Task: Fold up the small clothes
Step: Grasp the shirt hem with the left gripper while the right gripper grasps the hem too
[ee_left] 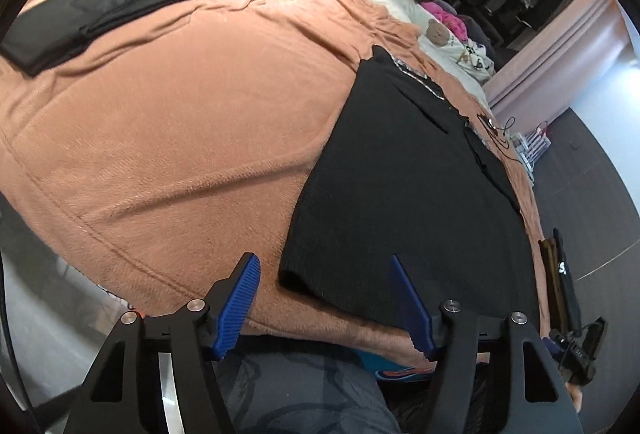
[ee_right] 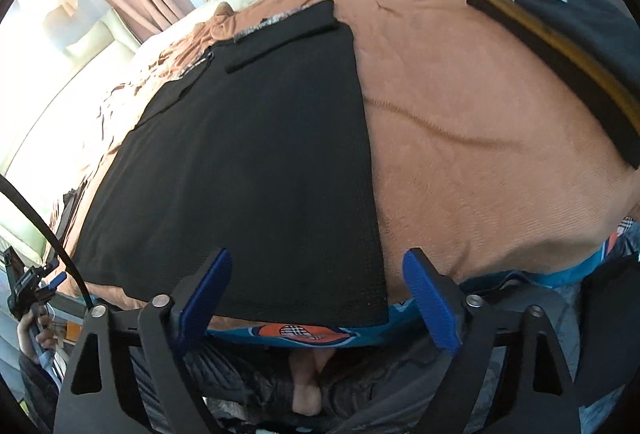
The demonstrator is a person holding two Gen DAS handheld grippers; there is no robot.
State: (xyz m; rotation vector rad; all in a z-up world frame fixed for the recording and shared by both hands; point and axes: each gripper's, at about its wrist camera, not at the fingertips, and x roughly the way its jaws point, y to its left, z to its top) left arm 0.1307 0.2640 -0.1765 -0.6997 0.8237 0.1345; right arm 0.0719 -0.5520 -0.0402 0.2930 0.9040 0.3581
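A black knit garment [ee_left: 404, 194] lies spread flat on a bed covered by a rust-orange fleece blanket [ee_left: 168, 138]. Its near hem reaches almost to the blanket's front edge.

In the left wrist view, the left gripper [ee_left: 326, 304], with black arms and ribbed blue finger pads [ee_left: 240, 308], stands with its jaws well apart and nothing between the pads. The garment's near left corner sits just beyond the fingertips, at about 12 o'clock from the gap. The right pad overlaps the hem in the picture; whether it touches the cloth cannot be told. From there the garment runs away toward 1 o'clock.

In the right wrist view, the right gripper [ee_right: 318, 298] is likewise wide open and holds nothing. The garment's near right corner lies between the two pads' lines, at 12 o'clock, with the cloth stretching off toward 11 o'clock. Contact with the cloth cannot be made out.

A folded black cloth [ee_left: 88, 22] rests on the blanket at 10 o'clock from the left gripper, well apart. A stack of folded dark clothes with a mustard-yellow layer [ee_right: 560, 34] lies at 2 o'clock from the right gripper.
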